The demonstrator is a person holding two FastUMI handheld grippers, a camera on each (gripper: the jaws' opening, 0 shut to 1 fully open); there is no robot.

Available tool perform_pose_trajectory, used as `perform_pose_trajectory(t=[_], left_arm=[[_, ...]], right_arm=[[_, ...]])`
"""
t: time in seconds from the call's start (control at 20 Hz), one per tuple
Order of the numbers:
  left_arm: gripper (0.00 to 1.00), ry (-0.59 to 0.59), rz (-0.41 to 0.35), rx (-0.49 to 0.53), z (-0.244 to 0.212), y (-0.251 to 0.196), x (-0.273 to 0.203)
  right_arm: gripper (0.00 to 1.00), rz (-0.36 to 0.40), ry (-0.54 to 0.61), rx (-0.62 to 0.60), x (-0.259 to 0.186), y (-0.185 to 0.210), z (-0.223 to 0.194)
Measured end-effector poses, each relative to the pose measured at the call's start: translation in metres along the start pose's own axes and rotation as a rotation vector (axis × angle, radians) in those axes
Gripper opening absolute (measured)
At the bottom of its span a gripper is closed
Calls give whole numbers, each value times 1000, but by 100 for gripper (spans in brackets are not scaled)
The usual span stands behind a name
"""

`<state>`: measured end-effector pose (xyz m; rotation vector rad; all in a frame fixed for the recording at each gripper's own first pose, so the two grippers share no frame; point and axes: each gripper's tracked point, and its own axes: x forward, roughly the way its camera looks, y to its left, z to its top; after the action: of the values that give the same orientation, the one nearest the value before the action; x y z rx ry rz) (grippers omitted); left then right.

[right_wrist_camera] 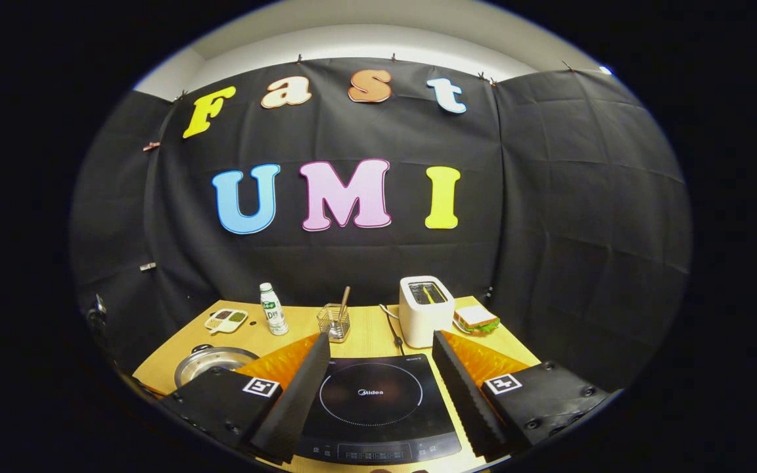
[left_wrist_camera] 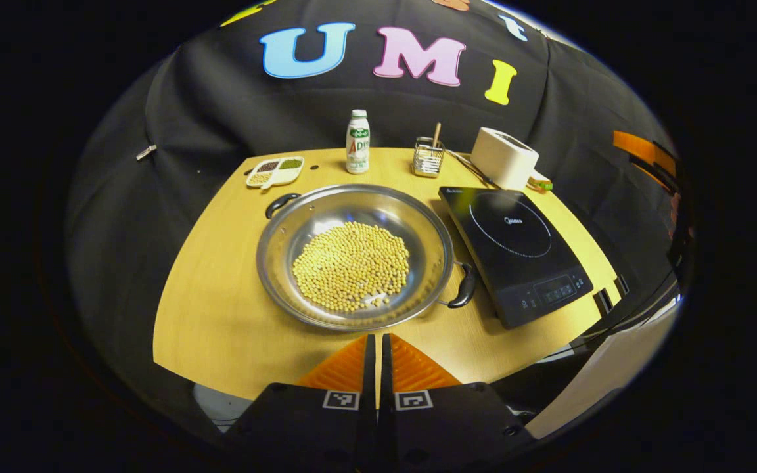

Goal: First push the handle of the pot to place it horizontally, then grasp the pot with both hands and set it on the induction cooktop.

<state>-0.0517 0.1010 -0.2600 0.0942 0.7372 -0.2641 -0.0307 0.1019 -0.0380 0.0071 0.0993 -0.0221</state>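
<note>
In the left gripper view the whole pot (left_wrist_camera: 354, 256), full of yellow beans (left_wrist_camera: 351, 265), sits mid-table just left of the induction cooktop (left_wrist_camera: 513, 253), its handles (left_wrist_camera: 464, 286) lying on a diagonal. The left gripper (left_wrist_camera: 376, 364) has its fingers pressed together, empty. In the right gripper view a sandwich (right_wrist_camera: 476, 318) sits beside the toaster (right_wrist_camera: 425, 310); the right gripper (right_wrist_camera: 375, 387) gapes wide over the cooktop, its finger hiding most of the pot. Bare table (left_wrist_camera: 221, 315) surrounds the pot's near side.
</note>
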Motion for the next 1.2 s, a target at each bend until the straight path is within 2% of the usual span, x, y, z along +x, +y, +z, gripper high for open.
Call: perform_pose_trajectory(t=[0.1,0.2,0.3,0.6,0.9,1.2], left_arm=[[5,49,-12,11,-6,-13,15],[5,133,25,57,-18,-16,30],[5,179,24,83,-19,-25,45],[5,215,-28,127,-9,-63,79],[5,274,-39,146,-5,-77,101],[5,271,-43,129,8,-90,116]], right_arm=[[97,11,5,30,6,-9,1],[97,10,-14,51,12,-21,9],[98,8,6,61,17,-31,3],[99,-8,34,73,27,-62,-4],[99,2,-8,-2,30,-73,0],[99,16,-61,-43,31,-78,7]])
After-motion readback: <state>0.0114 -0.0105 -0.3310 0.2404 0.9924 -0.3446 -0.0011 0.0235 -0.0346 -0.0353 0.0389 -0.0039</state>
